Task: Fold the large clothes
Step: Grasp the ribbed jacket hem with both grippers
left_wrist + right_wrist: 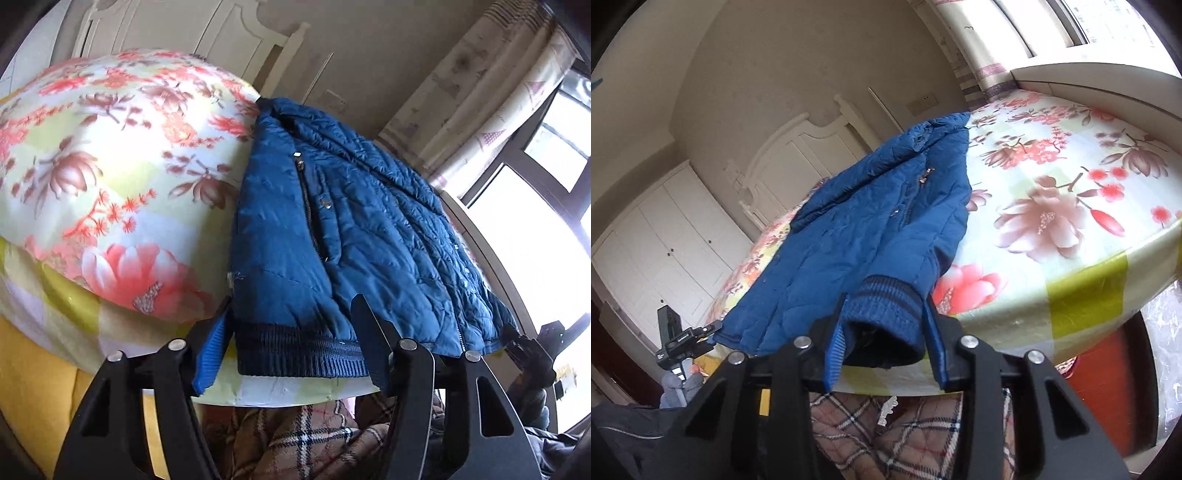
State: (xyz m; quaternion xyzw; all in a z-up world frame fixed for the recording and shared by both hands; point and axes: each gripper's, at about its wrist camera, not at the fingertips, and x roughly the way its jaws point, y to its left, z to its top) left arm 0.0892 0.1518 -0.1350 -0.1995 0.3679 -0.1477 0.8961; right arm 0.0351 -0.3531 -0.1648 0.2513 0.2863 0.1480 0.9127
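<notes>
Plaid quilted fabric [916, 435] sits nearest, under both claws, at 6 o'clock in each wrist view. Right claw [886, 332] brackets a ribbed knit cuff [886, 314]; the pads look to be touching its sides, a light pinch. Left claw [291, 332] straddles the ribbed hem [303, 354], fingers either side, half spread, no squeeze visible. Blue quilted jacket [351, 221] lies flat on the floral bed [1071, 184], hem at the near edge, collar toward 12 o'clock, zipper closed.

Handling, judged: light, puffy, very soft; no stiffness to hold a crease. Shiny shell probably slides on the pads. Knit cuff and hem band look grippier and thicker, the better places to take hold. Padding will spring back.
</notes>
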